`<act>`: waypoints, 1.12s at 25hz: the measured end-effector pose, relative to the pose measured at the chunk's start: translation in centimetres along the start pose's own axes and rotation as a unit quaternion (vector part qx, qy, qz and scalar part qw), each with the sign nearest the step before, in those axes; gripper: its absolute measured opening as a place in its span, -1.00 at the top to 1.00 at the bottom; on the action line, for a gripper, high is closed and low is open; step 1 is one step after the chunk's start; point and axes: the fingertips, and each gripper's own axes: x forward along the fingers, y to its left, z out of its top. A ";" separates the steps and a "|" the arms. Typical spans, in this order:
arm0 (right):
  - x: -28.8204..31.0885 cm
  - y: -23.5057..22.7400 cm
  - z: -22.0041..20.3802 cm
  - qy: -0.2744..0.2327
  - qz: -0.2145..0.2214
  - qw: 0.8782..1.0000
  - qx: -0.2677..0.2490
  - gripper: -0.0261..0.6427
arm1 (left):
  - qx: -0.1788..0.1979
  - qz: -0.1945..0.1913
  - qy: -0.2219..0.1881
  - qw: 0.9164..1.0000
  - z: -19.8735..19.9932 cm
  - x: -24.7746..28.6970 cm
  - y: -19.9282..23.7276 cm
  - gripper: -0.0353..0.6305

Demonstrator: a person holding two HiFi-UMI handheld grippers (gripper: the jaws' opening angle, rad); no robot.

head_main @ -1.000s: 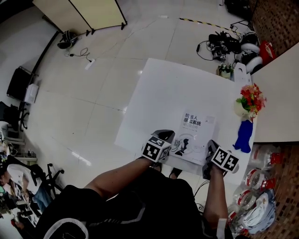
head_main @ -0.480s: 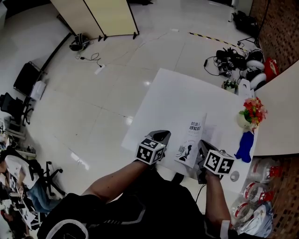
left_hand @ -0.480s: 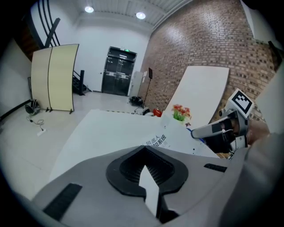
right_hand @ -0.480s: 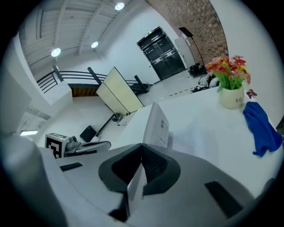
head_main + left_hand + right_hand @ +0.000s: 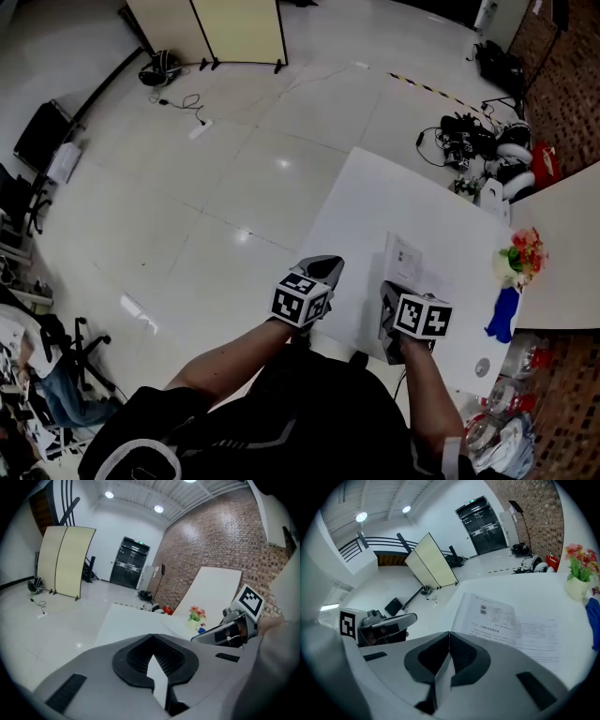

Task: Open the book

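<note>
Opened white printed-page book (image 5: 410, 262) lying just ahead of right grey gripper (image 5: 388, 298) — left grey gripper (image 5: 322, 270) further aside — both closed on nothing.

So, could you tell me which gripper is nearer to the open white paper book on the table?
The right gripper. It sits just short of the near edge of the open white paper book; the left gripper is farther away, off the book's left side.

Black shirt (image 5: 319, 412), grey grippers (image 5: 327, 265), black-and-white marker cubes (image 5: 300, 302)

Left tool (image 5: 324, 268) and right tool (image 5: 386, 298) both closed.
</note>
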 end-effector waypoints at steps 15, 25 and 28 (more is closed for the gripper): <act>15.3 3.2 -5.2 0.121 -0.044 0.992 0.011 0.91 | -0.018 -0.018 0.034 0.999 -2.3 -2.1 9.2 0.88; 13.4 3.6 -3.4 0.060 -0.044 0.997 -0.012 0.90 | -0.013 -0.046 0.027 0.998 -1.7 -0.7 7.8 0.88; 9.7 3.6 -1.2 0.012 -0.020 1.000 -0.019 0.90 | -0.016 -0.056 0.009 0.998 -0.7 -0.1 6.0 0.88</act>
